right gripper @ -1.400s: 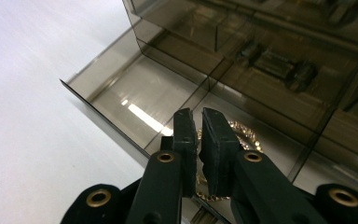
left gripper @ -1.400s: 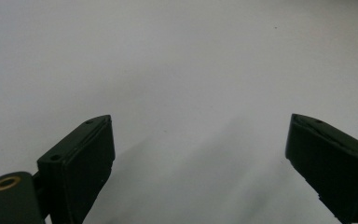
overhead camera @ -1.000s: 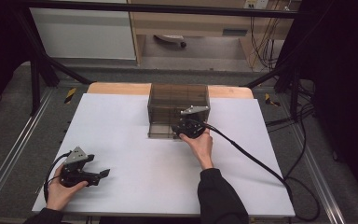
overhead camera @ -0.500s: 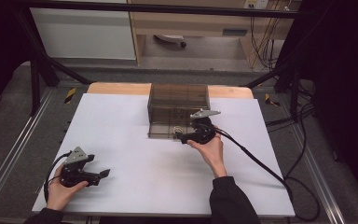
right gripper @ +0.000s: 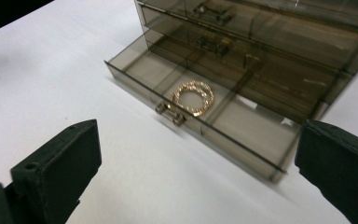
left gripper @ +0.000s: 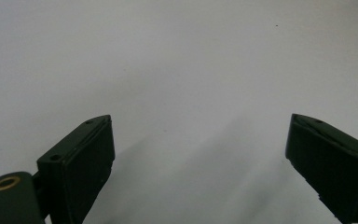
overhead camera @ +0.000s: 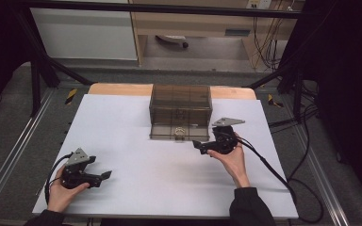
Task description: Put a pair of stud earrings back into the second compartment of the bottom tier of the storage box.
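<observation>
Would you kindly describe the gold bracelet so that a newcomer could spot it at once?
Find the smoky see-through drawer box at the far middle of the white table. Its bottom drawer is pulled out. The gold bracelet lies coiled in that drawer just behind the handle, the one shiny gold thing there.

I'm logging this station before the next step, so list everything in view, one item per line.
smoky transparent plastic drawer box: one, brown-grey, far middle of the table, bottom drawer pulled out
gold chain bracelet: one, gold, coiled in the open drawer's middle compartment
small metal drawer knob: one, silver, on the open drawer's front
white table sheet: one, white, covering the table
wooden table edge: one, light brown, behind the sheet
left gripper: one, black, near left on the sheet, jaws open, nothing between them
right gripper: one, black, just right of the open drawer, jaws just opened, nothing between them
</observation>
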{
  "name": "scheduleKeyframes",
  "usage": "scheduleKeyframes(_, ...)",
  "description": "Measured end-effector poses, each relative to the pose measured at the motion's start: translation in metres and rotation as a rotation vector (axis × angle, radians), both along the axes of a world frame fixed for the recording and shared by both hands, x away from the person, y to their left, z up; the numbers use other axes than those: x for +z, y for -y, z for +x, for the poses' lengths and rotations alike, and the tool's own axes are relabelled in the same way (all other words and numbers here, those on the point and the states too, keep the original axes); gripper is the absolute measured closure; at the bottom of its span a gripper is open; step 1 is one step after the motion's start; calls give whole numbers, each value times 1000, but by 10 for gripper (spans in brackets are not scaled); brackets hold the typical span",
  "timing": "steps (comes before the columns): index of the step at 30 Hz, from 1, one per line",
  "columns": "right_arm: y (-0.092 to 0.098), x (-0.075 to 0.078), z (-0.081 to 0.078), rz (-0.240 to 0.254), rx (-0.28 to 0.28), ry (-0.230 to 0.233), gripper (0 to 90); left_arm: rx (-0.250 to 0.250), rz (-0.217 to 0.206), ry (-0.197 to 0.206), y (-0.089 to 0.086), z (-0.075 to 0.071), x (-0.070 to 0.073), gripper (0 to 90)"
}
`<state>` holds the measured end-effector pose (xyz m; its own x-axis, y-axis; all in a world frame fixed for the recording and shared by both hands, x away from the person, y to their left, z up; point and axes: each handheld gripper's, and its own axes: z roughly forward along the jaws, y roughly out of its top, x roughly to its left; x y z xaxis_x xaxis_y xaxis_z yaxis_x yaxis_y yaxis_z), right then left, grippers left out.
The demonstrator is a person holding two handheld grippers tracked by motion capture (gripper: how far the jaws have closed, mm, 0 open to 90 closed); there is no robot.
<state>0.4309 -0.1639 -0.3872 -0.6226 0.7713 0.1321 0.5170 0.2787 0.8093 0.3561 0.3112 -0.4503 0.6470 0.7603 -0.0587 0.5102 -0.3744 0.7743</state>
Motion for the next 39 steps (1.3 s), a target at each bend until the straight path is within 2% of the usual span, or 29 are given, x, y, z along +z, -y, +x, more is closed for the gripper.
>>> scheduleKeyframes(1, 0, 0, 0, 0, 0, 0, 7, 0, 0, -1, 0, 0, 0, 79)
scheduleKeyframes(2, 8, -2, -5, 0, 10, 2, 7, 1, 0, -2, 0, 0, 0, 79)
scheduleKeyframes(8, 31, -9, -20, 9, 11, 5, 6, -5, 9, -1, 1, 0, 0, 77)
scheduleKeyframes(15, 49, -20, -33, 7, 25, 0, 5, -5, 9, -2, 2, 0, -1, 75)
scheduleKeyframes(24, 81, -39, -52, 33, 26, -29, 5, -6, 4, -6, 2, 0, -1, 74)
scheduleKeyframes(33, 105, -53, -68, 32, 13, -33, 5, -7, 3, -6, 3, -1, -1, 73)
scheduleKeyframes(39, 113, -59, -74, 42, 12, -42, 5, -12, 9, -10, 4, -1, -1, 73)
